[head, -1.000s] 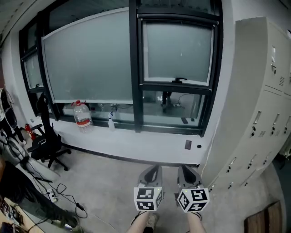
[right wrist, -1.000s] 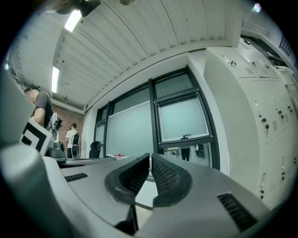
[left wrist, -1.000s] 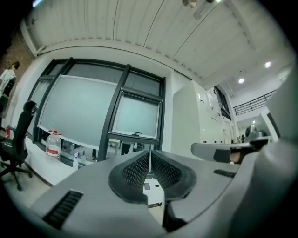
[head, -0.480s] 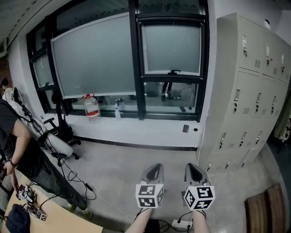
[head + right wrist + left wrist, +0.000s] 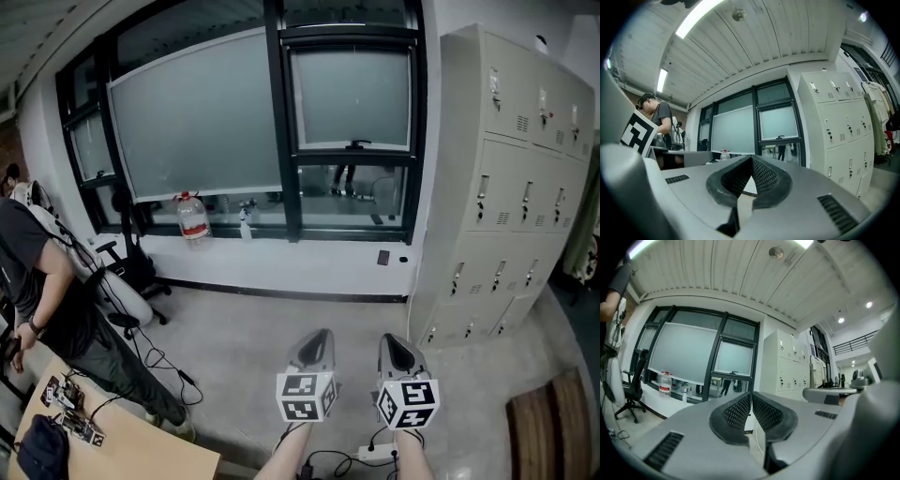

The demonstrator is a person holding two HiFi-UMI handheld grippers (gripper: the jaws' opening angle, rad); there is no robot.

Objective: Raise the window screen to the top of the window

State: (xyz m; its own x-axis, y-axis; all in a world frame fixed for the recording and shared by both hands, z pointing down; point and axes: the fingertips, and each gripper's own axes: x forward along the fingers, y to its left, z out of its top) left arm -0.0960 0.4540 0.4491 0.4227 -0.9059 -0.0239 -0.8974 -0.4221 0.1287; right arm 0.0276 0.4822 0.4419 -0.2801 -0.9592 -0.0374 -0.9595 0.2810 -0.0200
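The window (image 5: 281,131) has black frames and stands across the room. Its right pane carries a frosted screen (image 5: 352,98) with a small handle (image 5: 357,145) on its lower bar, and clear glass shows below it. A wider frosted screen (image 5: 197,127) covers the left pane. My left gripper (image 5: 314,345) and right gripper (image 5: 394,347) are side by side low in the head view, pointing at the window from well back. Both are shut and hold nothing. The left gripper view shows shut pads (image 5: 761,411) with the screen (image 5: 735,358) far off. So does the right gripper view (image 5: 751,158).
Grey lockers (image 5: 506,187) line the right wall. A water bottle (image 5: 192,217) and a spray bottle (image 5: 245,223) stand on the sill. A person (image 5: 47,291), an office chair (image 5: 131,272) and a wooden desk (image 5: 112,445) are at the left. Cables and a power strip (image 5: 375,457) lie on the floor.
The view and both grippers have drawn back from the window. More floor, the lockers, the person and the desk corner have come into sight.
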